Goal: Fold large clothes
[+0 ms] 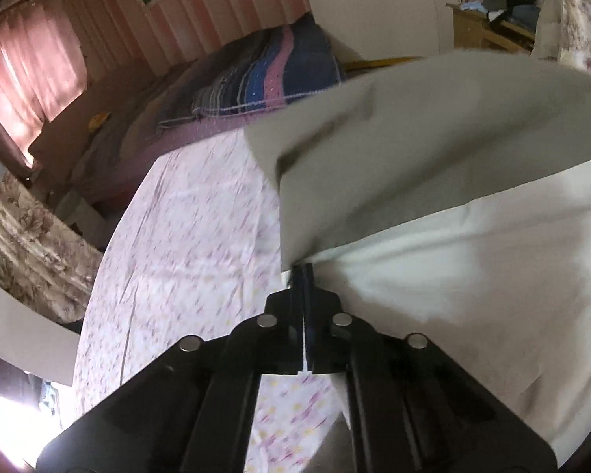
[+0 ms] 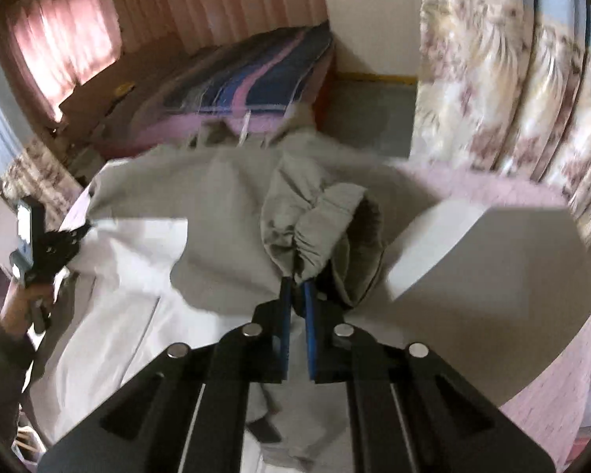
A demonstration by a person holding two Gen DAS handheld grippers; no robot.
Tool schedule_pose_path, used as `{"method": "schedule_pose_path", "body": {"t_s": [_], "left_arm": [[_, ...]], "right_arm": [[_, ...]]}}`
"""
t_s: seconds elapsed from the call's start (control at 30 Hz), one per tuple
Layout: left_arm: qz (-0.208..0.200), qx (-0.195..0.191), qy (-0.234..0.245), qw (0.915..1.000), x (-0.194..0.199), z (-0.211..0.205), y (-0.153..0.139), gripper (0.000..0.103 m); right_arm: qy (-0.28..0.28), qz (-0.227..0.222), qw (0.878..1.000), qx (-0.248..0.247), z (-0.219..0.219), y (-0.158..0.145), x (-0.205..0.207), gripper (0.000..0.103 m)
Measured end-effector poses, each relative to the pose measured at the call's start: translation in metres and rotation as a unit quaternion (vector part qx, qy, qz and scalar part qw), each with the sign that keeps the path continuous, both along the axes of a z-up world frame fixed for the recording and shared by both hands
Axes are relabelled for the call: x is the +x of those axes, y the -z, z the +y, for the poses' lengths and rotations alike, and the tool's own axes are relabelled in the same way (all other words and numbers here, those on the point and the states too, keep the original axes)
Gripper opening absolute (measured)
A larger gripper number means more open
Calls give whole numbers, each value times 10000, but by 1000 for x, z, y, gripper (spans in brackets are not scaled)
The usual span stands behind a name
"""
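Two grips are holding the garment (image 2: 224,213) at this moment, and both are sitting at its edge nearest me. I am working over the bed (image 1: 185,213), whose flowered sheet is showing beside the pale grey-green cloth. My left gripper (image 1: 303,272) is pinching a thin flat edge, its fingers (image 1: 297,299) closed almost together with the fabric running between them. My right gripper (image 2: 297,276) is clamping a gathered, elasticated cuff (image 2: 319,236) between narrow blue fingers (image 2: 309,315). In the right wrist view the left gripper (image 2: 65,242) is sitting at the garment's far left corner, well apart from the cuff.

I am judging the fold as barely begun: the garment is lying mostly spread over the bed, with a greyer part doubled over the paler part. The main folds, and smoothing it into a compact stack, are still waiting.
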State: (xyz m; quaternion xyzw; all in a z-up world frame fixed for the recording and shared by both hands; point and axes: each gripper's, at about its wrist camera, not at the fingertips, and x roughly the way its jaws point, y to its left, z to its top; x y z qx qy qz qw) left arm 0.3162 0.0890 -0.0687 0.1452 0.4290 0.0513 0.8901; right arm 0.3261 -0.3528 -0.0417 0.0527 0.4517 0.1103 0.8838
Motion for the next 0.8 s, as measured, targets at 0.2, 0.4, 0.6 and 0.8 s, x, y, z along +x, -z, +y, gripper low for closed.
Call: {"method": "schedule_pose_path", "body": {"t_s": [0.2, 0.4, 0.6, 0.8], "left_arm": [[-124, -205, -467, 9986, -25, 26, -10, 39], [-676, -326, -134, 9971, -73, 9, -61, 96], [-647, -1186, 251, 9905, -102, -37, -76, 100], [-551, -1602, 623, 9836, -136, -87, -64, 100]], "right_arm": [[250, 426, 9986, -173, -11, 37, -16, 76], [454, -521, 9965, -464, -31, -2, -88, 87], [-277, -483, 9969, -559, 8, 14, -113, 89], [-247, -384, 9808, -1896, 46, 47, -109, 73]]}}
